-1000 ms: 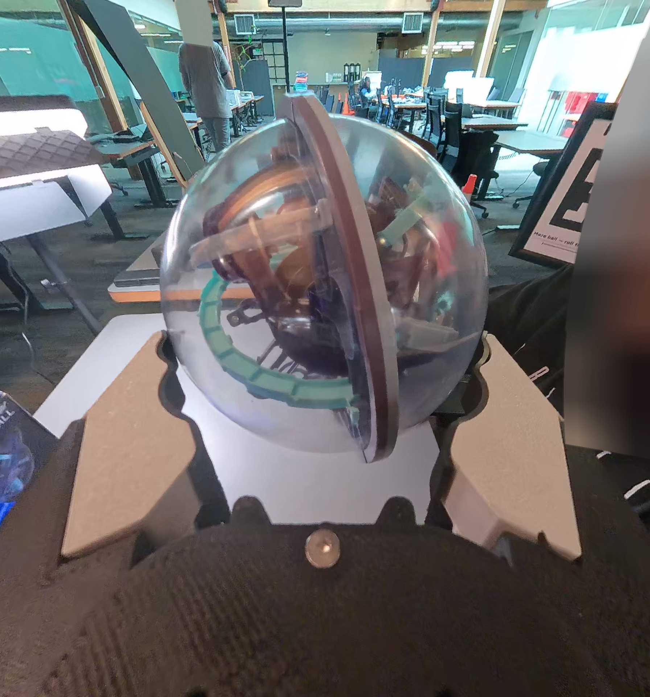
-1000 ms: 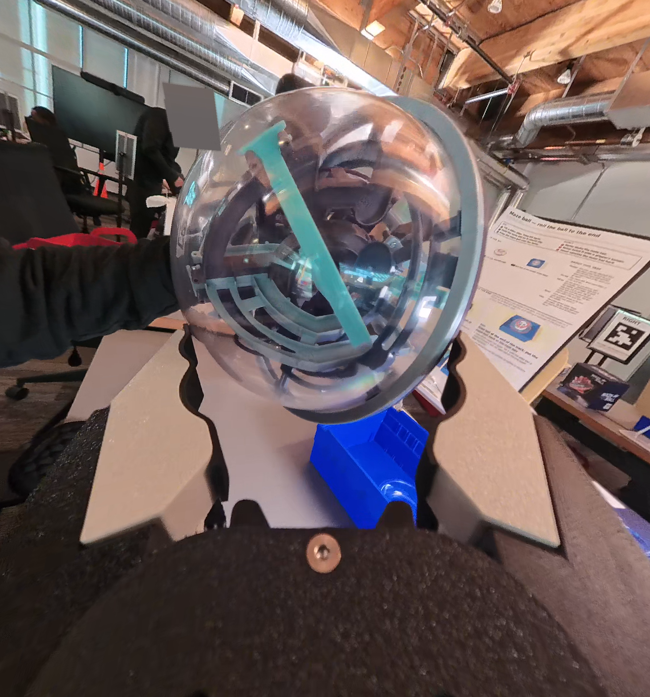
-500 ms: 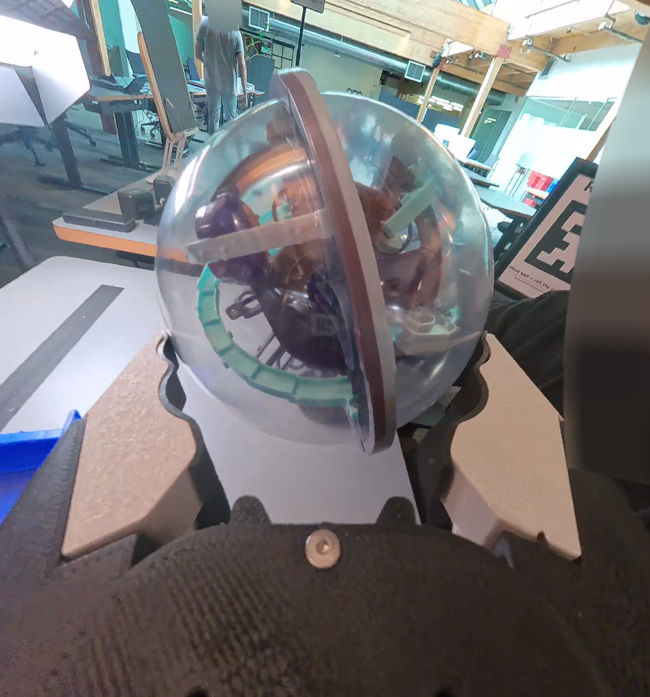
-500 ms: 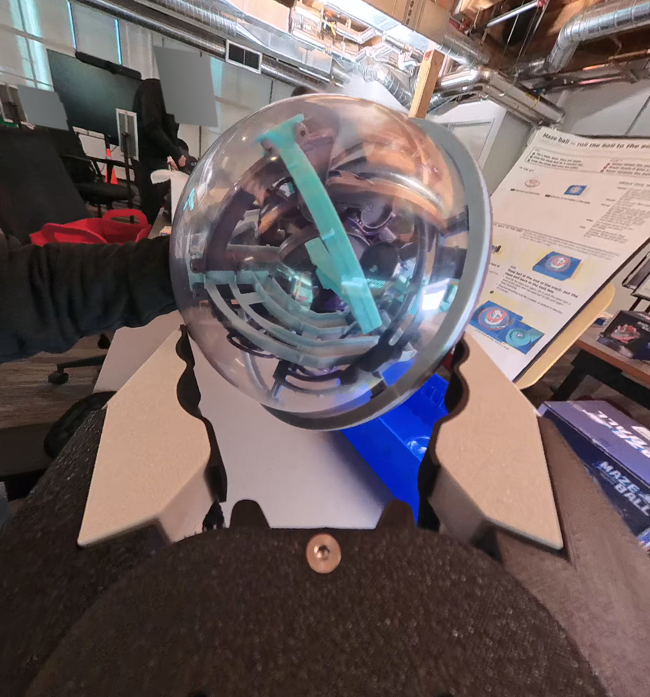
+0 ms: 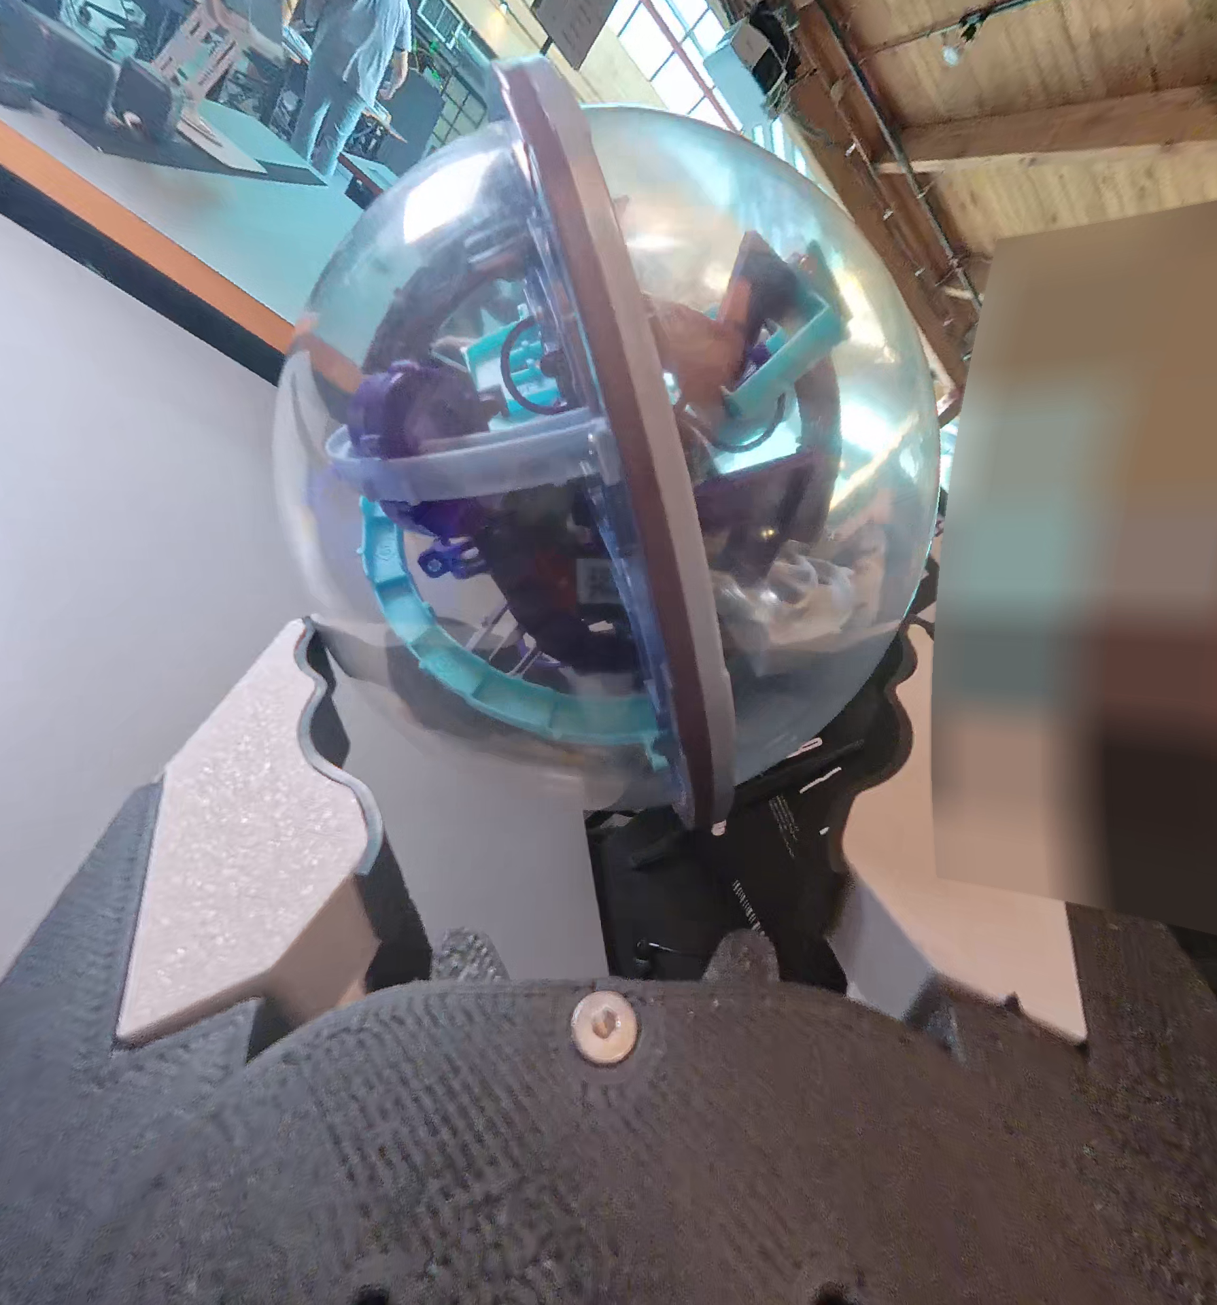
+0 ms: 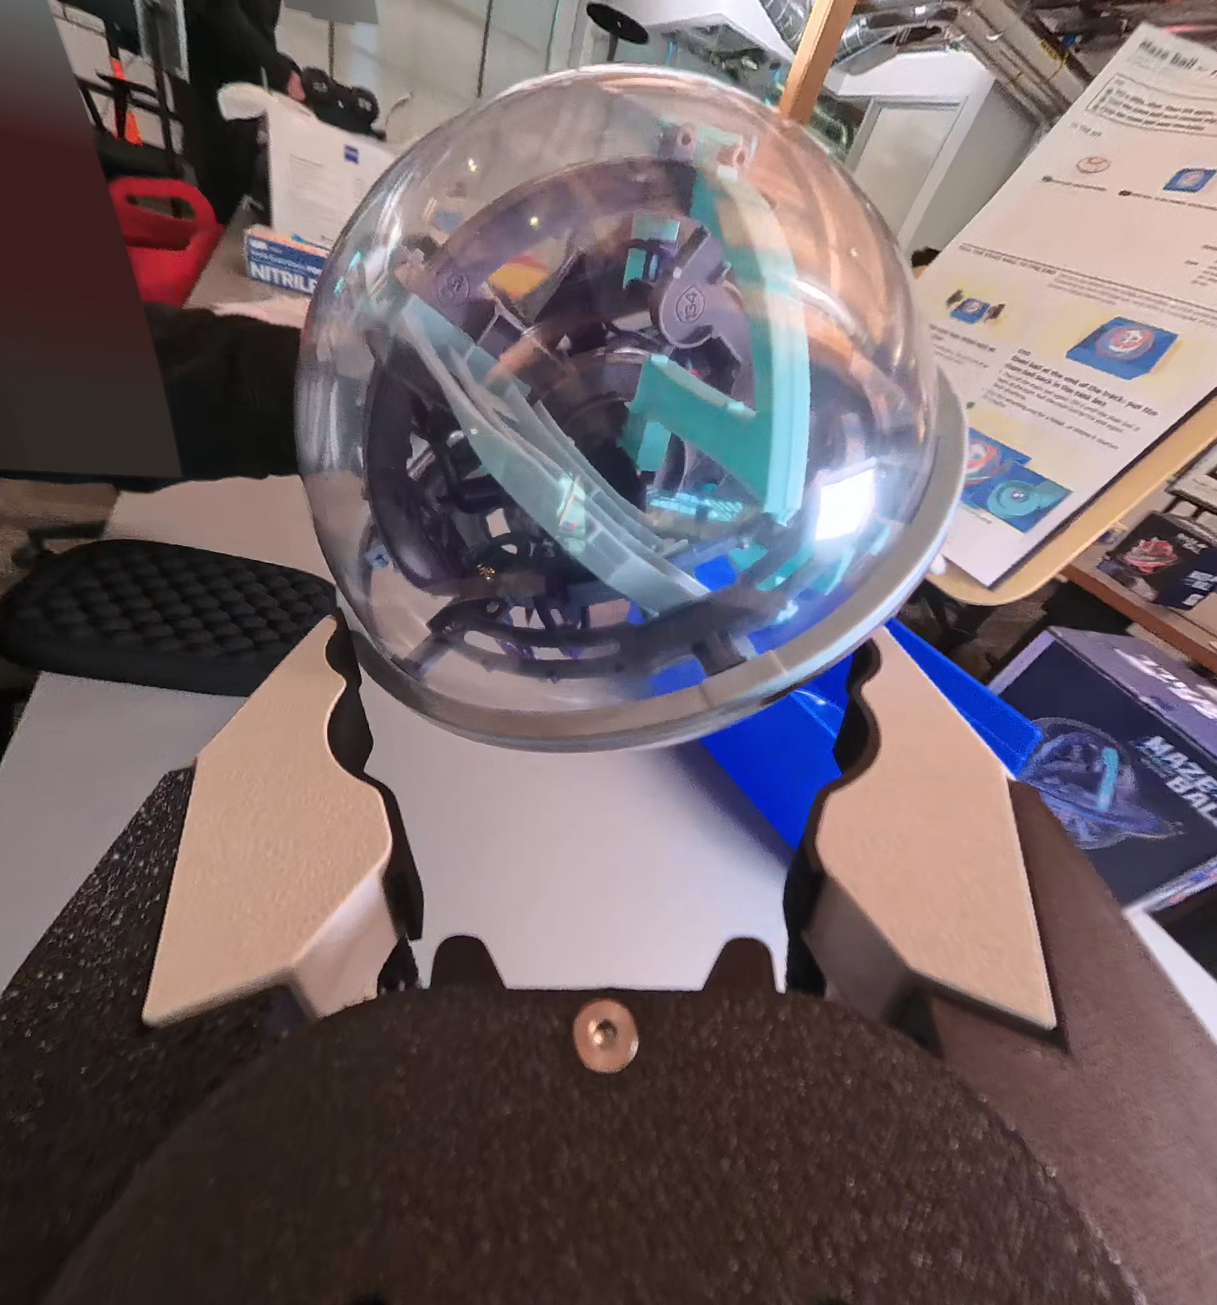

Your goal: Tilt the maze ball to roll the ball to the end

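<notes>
One maze ball [image 5: 606, 452] is present: a clear sphere with a grey-brown equator rim and teal, purple and grey tracks inside. It is off the surface [image 6: 577, 847], carried between two grippers.

Left gripper [image 5: 609, 635]: jaws set wide, both fingertips against the lower flanks of the sphere, one on each side. The rim runs close to upright in this view, leaning slightly.

Right gripper [image 6: 609, 657]: jaws likewise wide, both fingertips touching the sphere low on its left and right sides. Here the rim sweeps along the underside and rises to the right, so the sphere sits tilted.

The small rolling ball inside cannot be made out with certainty in either view.

Other items counted in the right wrist view: one blue bin [image 6: 803, 763] on the surface directly beyond the sphere; one dark printed box [image 6: 1142, 777] to the right of the bin; one instruction poster [image 6: 1114, 296] standing behind; one smaller dark box [image 6: 1185, 572] under it; one black mesh chair seat [image 6: 153, 607] at left.
</notes>
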`<state>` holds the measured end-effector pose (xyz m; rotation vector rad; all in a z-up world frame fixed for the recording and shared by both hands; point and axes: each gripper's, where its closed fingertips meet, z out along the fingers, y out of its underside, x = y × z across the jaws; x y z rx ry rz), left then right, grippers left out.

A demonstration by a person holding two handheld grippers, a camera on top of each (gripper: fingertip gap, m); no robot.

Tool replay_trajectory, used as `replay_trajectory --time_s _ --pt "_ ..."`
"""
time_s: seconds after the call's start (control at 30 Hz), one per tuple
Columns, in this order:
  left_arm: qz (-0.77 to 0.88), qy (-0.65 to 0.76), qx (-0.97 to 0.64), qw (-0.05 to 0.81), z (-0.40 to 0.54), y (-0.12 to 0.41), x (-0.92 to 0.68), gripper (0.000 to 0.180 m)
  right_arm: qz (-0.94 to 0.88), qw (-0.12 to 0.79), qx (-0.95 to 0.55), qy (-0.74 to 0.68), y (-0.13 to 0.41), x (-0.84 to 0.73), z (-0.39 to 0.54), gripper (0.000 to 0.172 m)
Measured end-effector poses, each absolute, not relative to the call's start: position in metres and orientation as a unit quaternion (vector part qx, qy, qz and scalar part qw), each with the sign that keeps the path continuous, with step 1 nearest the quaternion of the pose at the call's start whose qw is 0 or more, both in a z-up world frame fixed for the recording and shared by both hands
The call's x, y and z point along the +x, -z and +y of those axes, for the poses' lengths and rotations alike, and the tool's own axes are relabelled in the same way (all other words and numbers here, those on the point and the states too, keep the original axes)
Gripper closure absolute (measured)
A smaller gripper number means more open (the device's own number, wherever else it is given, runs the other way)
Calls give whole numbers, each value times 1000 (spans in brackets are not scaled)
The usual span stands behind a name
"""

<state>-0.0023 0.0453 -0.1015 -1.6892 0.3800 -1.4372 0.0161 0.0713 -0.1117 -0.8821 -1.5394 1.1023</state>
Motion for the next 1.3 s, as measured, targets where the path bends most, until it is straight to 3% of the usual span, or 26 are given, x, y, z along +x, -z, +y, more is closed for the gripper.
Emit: replay_trajectory --time_s 0.23,0.47,0.73,1.03,1.3 --pt "104 602 -667 427 42 144 10 32 -612 485 -398 -482 156 28 64 39" --pt "47 557 -676 480 50 186 17 29 -584 417 -490 -494 213 36 58 34" --pt "-7 526 -698 486 52 217 20 26 -562 266 -594 -510 260 46 43 34" --pt "-57 533 -721 440 52 245 14 27 -538 180 -640 -519 274 47 43 36" --pt "41 324 -766 554 58 238 -19 28 -519 163 -655 -525 276 46 53 49"
